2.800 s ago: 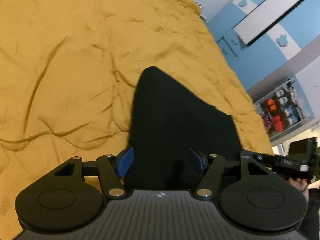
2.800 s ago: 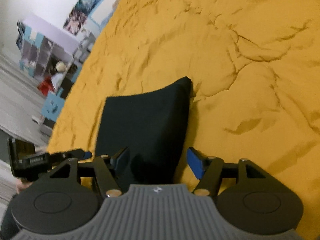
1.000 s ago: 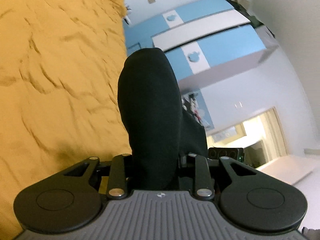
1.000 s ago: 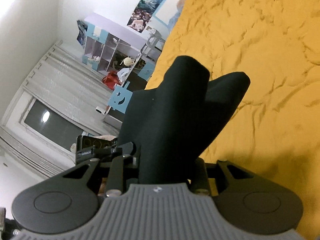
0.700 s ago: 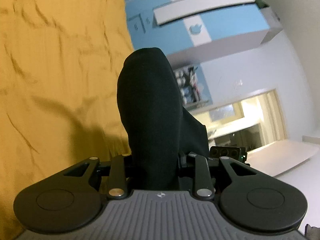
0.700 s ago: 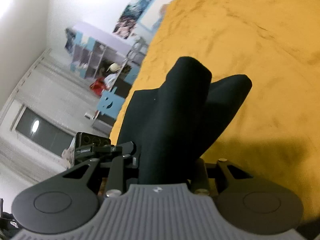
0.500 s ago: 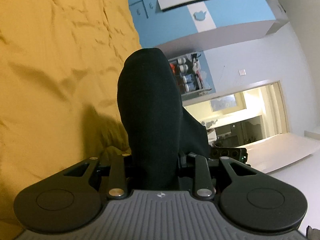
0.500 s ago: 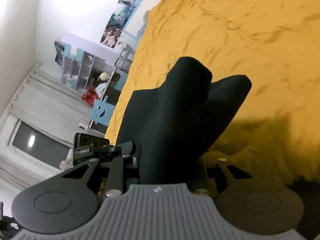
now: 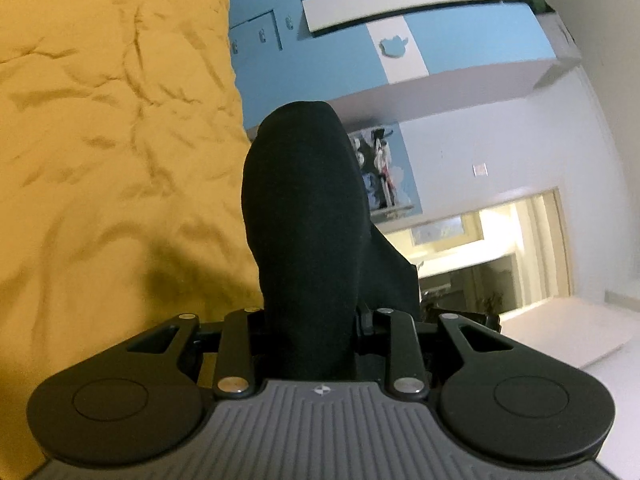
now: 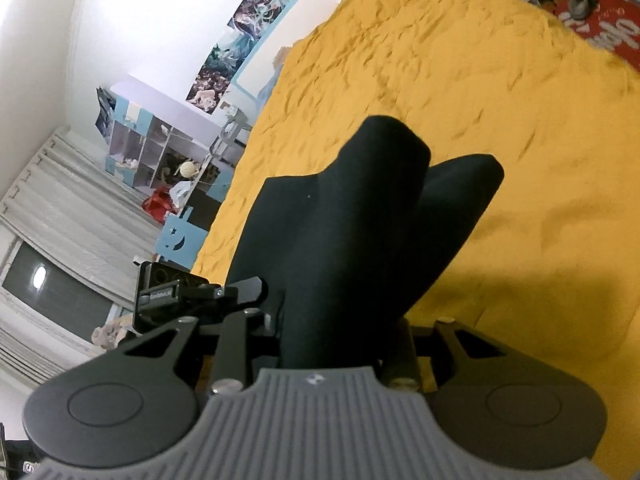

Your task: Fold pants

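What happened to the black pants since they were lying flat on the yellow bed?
Both grippers closed on the black pants and lifted them off the yellow bedspread. The left gripper and right gripper, open 2.8 seconds ago, now clamp the bunched cloth, which hangs above its shadow. The bedspread is as wrinkled as before.

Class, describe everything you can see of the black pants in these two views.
The black pants are plain, matte, soft cloth, folded into a thick bundle. The left gripper and right gripper are each shut on an edge, with rounded folds bulging past both. The bundle appears held above the wrinkled yellow bedspread, casting shadows.
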A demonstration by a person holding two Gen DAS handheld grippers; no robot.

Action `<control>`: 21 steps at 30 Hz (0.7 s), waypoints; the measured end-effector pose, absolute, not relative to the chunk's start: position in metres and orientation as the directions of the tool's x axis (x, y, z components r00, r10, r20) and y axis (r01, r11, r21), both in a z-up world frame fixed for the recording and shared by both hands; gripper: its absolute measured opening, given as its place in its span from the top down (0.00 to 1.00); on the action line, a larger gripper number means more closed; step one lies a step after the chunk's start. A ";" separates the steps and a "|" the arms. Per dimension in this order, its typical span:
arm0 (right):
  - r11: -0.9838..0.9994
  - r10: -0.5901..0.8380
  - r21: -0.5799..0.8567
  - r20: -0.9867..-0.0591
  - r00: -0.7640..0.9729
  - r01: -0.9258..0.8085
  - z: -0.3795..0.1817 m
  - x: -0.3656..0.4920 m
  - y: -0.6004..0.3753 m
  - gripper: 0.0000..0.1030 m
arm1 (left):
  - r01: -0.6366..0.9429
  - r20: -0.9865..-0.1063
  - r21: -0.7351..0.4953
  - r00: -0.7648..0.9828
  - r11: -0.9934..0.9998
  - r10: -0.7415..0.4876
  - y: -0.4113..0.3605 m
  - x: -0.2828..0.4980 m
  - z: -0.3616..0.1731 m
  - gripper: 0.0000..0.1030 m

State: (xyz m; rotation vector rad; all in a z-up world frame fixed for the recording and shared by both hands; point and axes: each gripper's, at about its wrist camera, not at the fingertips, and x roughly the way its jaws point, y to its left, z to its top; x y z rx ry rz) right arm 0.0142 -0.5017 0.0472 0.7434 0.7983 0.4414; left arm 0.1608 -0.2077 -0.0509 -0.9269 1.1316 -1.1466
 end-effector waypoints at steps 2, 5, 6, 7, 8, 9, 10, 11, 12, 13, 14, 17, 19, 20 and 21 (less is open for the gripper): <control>0.682 0.608 0.725 -0.496 0.620 -0.089 0.051 0.039 -0.519 0.75 | 0.192 -0.185 -0.963 0.047 0.191 -0.982 -0.225 0.175 -0.057 0.68; 0.691 0.608 0.718 -0.517 0.603 -0.081 0.045 0.070 -0.547 0.74 | 0.161 -0.188 -0.968 0.057 0.195 -0.981 -0.244 0.191 -0.074 0.68; 0.693 0.608 0.717 -0.525 0.596 -0.074 0.040 0.079 -0.555 0.74 | 0.148 -0.193 -0.969 0.058 0.200 -0.979 -0.248 0.197 -0.080 0.68; 0.694 0.608 0.717 -0.533 0.588 -0.068 0.032 0.086 -0.563 0.74 | 0.134 -0.202 -0.969 0.059 0.208 -0.978 -0.254 0.203 -0.088 0.68; 0.695 0.607 0.717 -0.541 0.582 -0.057 0.023 0.094 -0.569 0.73 | 0.119 -0.213 -0.969 0.059 0.219 -0.975 -0.260 0.208 -0.099 0.68; 0.695 0.605 0.718 -0.548 0.578 -0.047 0.014 0.101 -0.576 0.73 | 0.109 -0.223 -0.968 0.059 0.228 -0.973 -0.263 0.212 -0.107 0.68; 0.693 0.603 0.720 -0.552 0.576 -0.037 0.002 0.107 -0.582 0.73 | 0.094 -0.238 -0.965 0.059 0.243 -0.969 -0.266 0.216 -0.118 0.68; 0.686 0.602 0.727 -0.552 0.577 -0.019 -0.012 0.113 -0.589 0.73 | 0.072 -0.257 -0.963 0.057 0.260 -0.965 -0.269 0.219 -0.129 0.68; 0.675 0.600 0.738 -0.551 0.580 0.003 -0.026 0.115 -0.593 0.73 | 0.051 -0.274 -0.959 0.054 0.277 -0.960 -0.271 0.222 -0.139 0.68; 0.662 0.599 0.749 -0.550 0.582 0.027 -0.040 0.117 -0.598 0.73 | 0.035 -0.295 -0.954 0.053 0.297 -0.954 -0.273 0.224 -0.148 0.68; 0.648 0.597 0.760 -0.548 0.586 0.050 -0.056 0.118 -0.601 0.73 | 0.023 -0.315 -0.948 0.053 0.316 -0.948 -0.274 0.225 -0.156 0.68; 0.611 0.600 0.787 -0.531 0.598 0.086 -0.089 0.114 -0.608 0.66 | -0.006 -0.304 -0.953 0.050 0.304 -0.952 -0.272 0.225 -0.171 0.67; 0.592 0.603 0.801 -0.515 0.609 0.091 -0.098 0.105 -0.610 0.63 | 0.000 -0.303 -0.953 0.055 0.303 -0.951 -0.269 0.223 -0.171 0.66; 0.588 0.605 0.803 -0.512 0.610 0.091 -0.100 0.098 -0.610 0.62 | 0.009 -0.309 -0.951 0.062 0.310 -0.949 -0.267 0.220 -0.168 0.66; 0.590 0.606 0.802 -0.514 0.607 0.090 -0.100 0.091 -0.611 0.61 | 0.022 -0.312 -0.949 0.067 0.314 -0.948 -0.265 0.215 -0.165 0.65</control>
